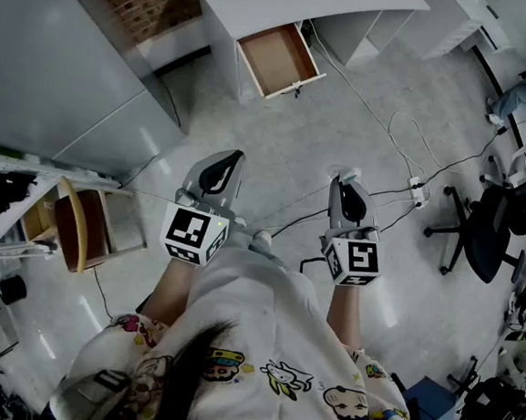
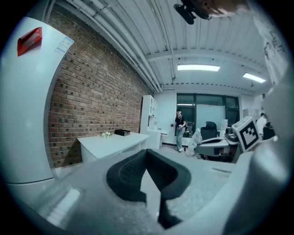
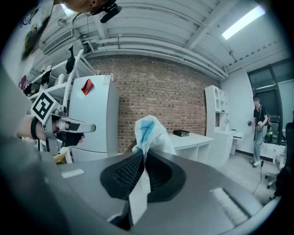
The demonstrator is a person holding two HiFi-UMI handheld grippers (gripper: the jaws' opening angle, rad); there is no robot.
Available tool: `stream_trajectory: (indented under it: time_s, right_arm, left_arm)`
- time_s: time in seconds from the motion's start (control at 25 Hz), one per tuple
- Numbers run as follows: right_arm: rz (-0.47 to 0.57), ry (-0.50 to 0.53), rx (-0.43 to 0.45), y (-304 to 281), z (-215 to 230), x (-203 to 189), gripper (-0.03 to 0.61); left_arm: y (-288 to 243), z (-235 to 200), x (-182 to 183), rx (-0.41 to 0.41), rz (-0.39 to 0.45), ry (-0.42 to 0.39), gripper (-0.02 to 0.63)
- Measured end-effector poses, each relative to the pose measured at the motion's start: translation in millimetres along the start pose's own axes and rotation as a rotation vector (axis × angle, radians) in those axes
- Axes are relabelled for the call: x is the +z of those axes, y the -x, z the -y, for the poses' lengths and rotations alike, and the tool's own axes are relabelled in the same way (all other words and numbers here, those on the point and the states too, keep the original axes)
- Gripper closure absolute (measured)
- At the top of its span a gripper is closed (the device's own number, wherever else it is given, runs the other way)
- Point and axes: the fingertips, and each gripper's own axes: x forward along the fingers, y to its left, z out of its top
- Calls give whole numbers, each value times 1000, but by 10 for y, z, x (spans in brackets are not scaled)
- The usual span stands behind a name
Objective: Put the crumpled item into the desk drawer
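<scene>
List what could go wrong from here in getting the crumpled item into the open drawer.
1. The right claw pinches the item only by a thin flap, with the bulk sticking up above the jaws. It could slip out on the way.
2. Cables cross the floor near the drawer, so the person could trip on one or snag it.
3. The drawer is some way ahead and looks narrow, so a release from high up may miss it.

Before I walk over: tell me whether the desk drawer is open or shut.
Open: the drawer juts from the desk, brown inside showing.
</scene>
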Motion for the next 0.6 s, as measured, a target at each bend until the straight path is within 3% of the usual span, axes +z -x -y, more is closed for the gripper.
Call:
stream_trajectory:
  time_s: [0.6]
  right_arm:
    - [30, -35, 12, -9, -32, -17, 555]
  left_arm:
    - [71, -105, -86, 38, -4, 1, 614]
